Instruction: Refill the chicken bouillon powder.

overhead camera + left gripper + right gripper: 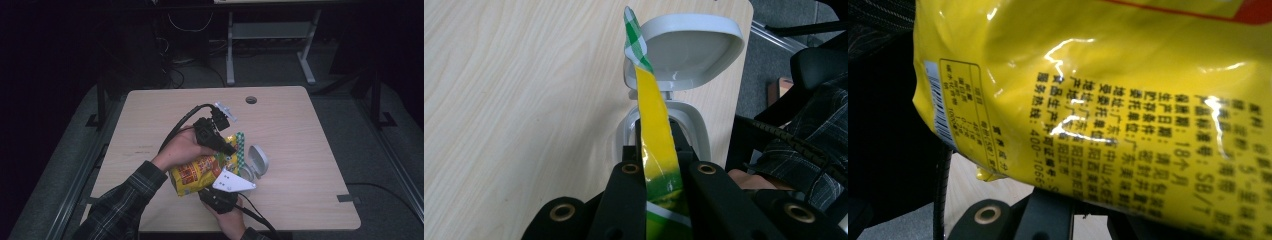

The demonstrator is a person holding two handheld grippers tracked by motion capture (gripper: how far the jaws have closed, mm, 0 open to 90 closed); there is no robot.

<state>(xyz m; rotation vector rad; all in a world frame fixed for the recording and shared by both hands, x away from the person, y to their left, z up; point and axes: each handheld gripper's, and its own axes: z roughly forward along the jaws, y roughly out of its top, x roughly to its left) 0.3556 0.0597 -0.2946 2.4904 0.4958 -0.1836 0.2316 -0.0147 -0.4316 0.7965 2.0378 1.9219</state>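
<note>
A yellow snack bag (197, 172) with a green checked top strip is held above the table between both grippers. My left gripper (231, 149), in the person's left hand, is shut on the bag's upper edge; in the left gripper view the bag's edge (656, 115) rises edge-on from between its closed jaws (659, 137). My right gripper (222, 192), under its grey plate, meets the bag's lower end. In the right gripper view the bag's printed back (1128, 100) covers the jaw tips, and the jaws (1090, 212) stand close together on it.
A small white container (256, 162) with its hinged lid open stands on the wooden table (300, 130) just right of the bag, directly behind it in the left gripper view (689, 50). A cable hole (251, 100) lies near the far edge. Metal desk legs stand beyond the table.
</note>
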